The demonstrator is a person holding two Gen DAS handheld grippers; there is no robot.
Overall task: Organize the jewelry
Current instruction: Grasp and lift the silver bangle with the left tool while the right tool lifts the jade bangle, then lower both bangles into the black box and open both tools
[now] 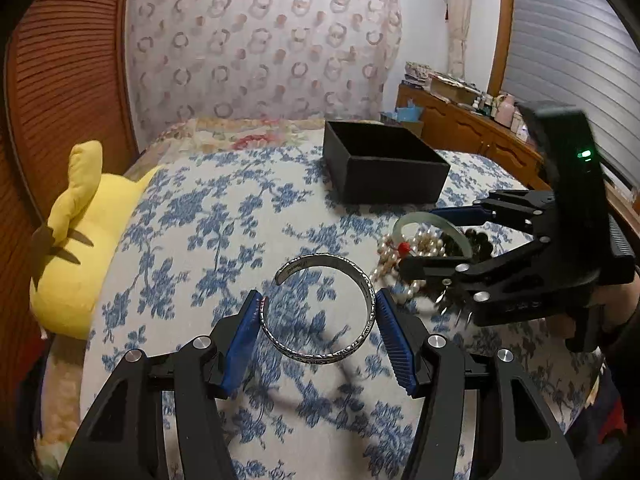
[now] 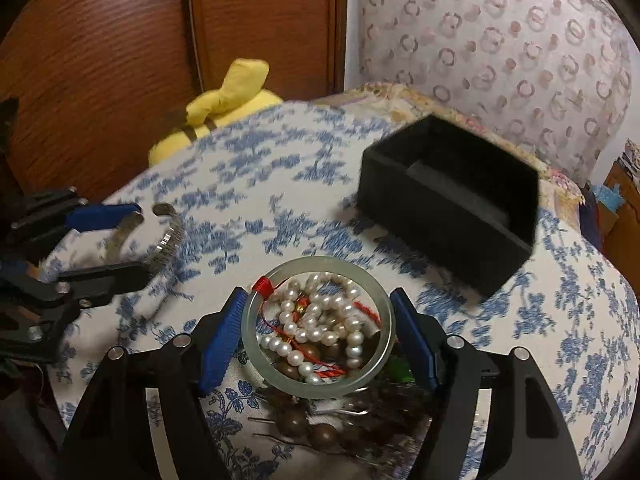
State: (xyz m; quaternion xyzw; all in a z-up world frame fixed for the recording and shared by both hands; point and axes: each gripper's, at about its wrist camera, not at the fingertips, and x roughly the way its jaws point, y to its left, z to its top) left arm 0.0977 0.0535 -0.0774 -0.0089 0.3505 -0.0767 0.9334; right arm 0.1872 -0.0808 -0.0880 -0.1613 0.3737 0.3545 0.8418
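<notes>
A bed (image 1: 208, 216) in blue-flowered cloth fills the room's middle, wood panelling behind. A yellow plush (image 1: 76, 248) lies at its left edge. An open black box (image 1: 384, 164) stands apart, bare cloth around it. The left tool (image 1: 320, 320) clamps a silver cuff (image 1: 324, 312); its inner engraving is unreadable. The right tool (image 2: 318, 332) straddles a jade bangle (image 2: 316, 388) over pearls (image 2: 316, 328), grip uncertain.
</notes>
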